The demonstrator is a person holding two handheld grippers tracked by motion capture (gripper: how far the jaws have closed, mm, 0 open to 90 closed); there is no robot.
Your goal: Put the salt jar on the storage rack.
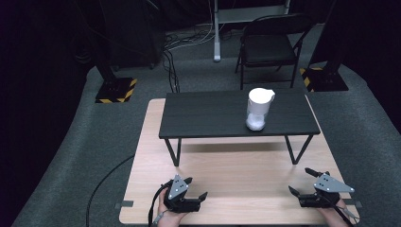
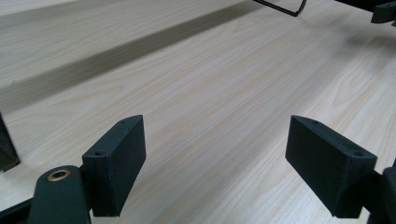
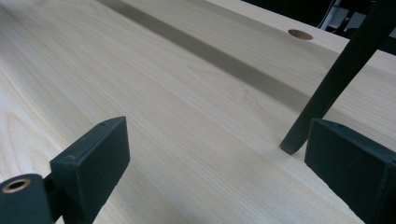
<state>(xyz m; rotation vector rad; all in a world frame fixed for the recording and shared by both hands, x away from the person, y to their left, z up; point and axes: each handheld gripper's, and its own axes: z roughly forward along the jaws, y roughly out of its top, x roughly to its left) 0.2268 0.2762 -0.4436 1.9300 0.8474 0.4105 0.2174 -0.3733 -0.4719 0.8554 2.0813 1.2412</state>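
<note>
A white lidded jug (image 1: 259, 109) stands upright on the right half of a low black bench (image 1: 208, 118), which rests on the light wooden table (image 1: 236, 189). My left gripper (image 1: 196, 187) lies near the table's front edge at the left, held by a hand, jaws wide apart. In the left gripper view, the left gripper (image 2: 215, 154) has only bare wood between its pads. My right gripper (image 1: 299, 180) rests at the front right, also open. In the right gripper view, the right gripper (image 3: 217, 158) is empty, and a black bench leg (image 3: 336, 79) stands just beyond its right pad.
A black folding chair (image 1: 272, 45) stands behind the table. Two stand bases with yellow and black stripes (image 1: 116, 90) sit on the grey floor at either side, with cables (image 1: 170, 61) between them. A round hole (image 3: 300, 34) is in the wooden tabletop.
</note>
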